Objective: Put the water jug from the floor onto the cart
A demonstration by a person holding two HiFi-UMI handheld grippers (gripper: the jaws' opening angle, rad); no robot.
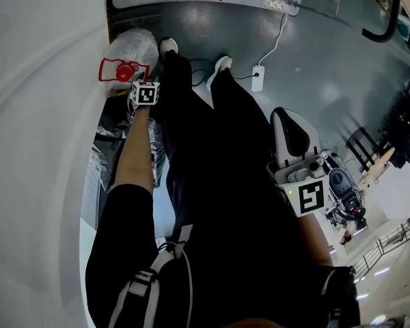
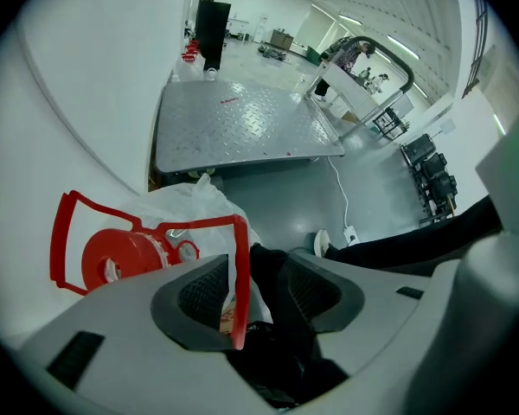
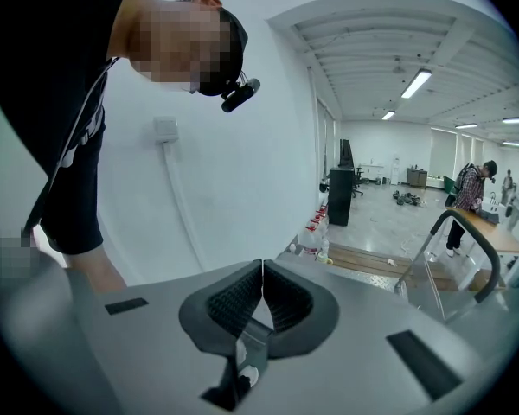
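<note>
**A:** Left gripper [image 2: 258, 271]: what is it doing?

**B:** Its jaws stand apart, with the red handle [image 2: 239, 266] of the water jug [image 2: 121, 262] upright between them, against the left-hand pad. The jug sits just ahead of the jaws and to their left, low near the floor [image 2: 320, 201]. The cart [image 2: 242, 119] lies farther ahead. I would close squarely on the handle, deep in the pads, before lifting.

**A:** And the right gripper [image 3: 261, 294]?

**B:** Its jaws are pressed together, empty, and it is well apart from the jug. Only the left gripper view shows the handle between the pads. The head view shows just the jug beyond that gripper.
</note>
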